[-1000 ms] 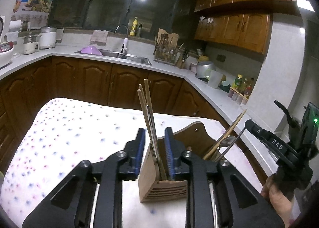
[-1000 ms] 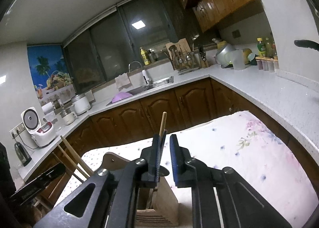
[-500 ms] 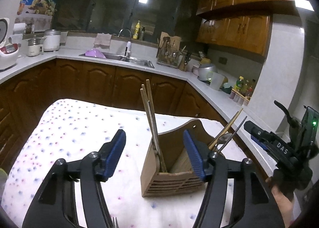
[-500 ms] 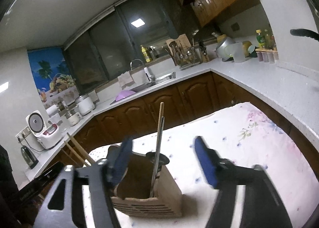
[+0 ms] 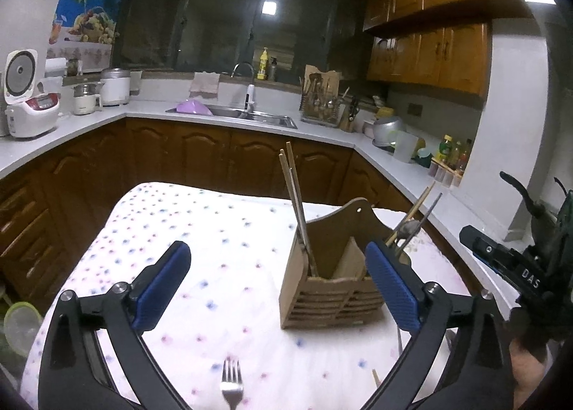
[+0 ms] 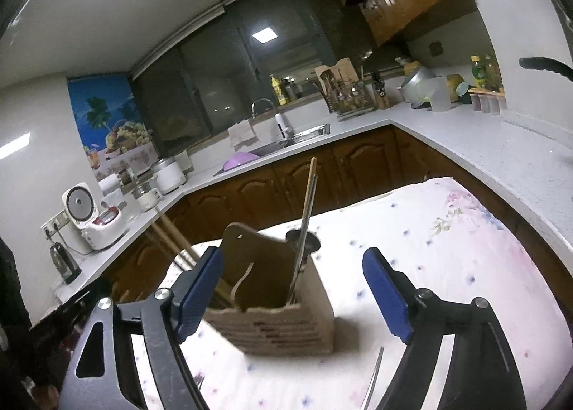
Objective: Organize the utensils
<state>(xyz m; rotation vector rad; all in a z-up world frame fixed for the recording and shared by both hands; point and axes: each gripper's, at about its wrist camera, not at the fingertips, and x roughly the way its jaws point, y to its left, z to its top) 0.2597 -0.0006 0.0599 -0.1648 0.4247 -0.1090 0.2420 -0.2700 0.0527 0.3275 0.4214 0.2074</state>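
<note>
A wooden utensil holder [image 5: 329, 288] stands on the dotted tablecloth [image 5: 200, 252]. A pair of chopsticks [image 5: 295, 202] leans in its left compartment; a wooden stick and a metal spoon [image 5: 412, 227] lean in its right one. A fork [image 5: 231, 383] lies on the cloth in front of my left gripper [image 5: 277, 284], which is open and empty, short of the holder. My right gripper [image 6: 293, 297] is open and empty, its jaws either side of the holder [image 6: 275, 306]. A metal utensil [image 6: 374, 379] lies on the cloth near its right finger.
Kitchen counters wrap around behind, with a sink [image 5: 250, 118], a rice cooker [image 5: 30, 102] and a dish rack [image 5: 322, 105]. The hand holding the right gripper [image 5: 515, 277] shows at the right of the left wrist view. The table edge runs close to the right counter.
Both grippers opened and let go of the utensils they held; the chopsticks and the spoon now stand free in the holder. Both grippers drew back and the fork came into view.
</note>
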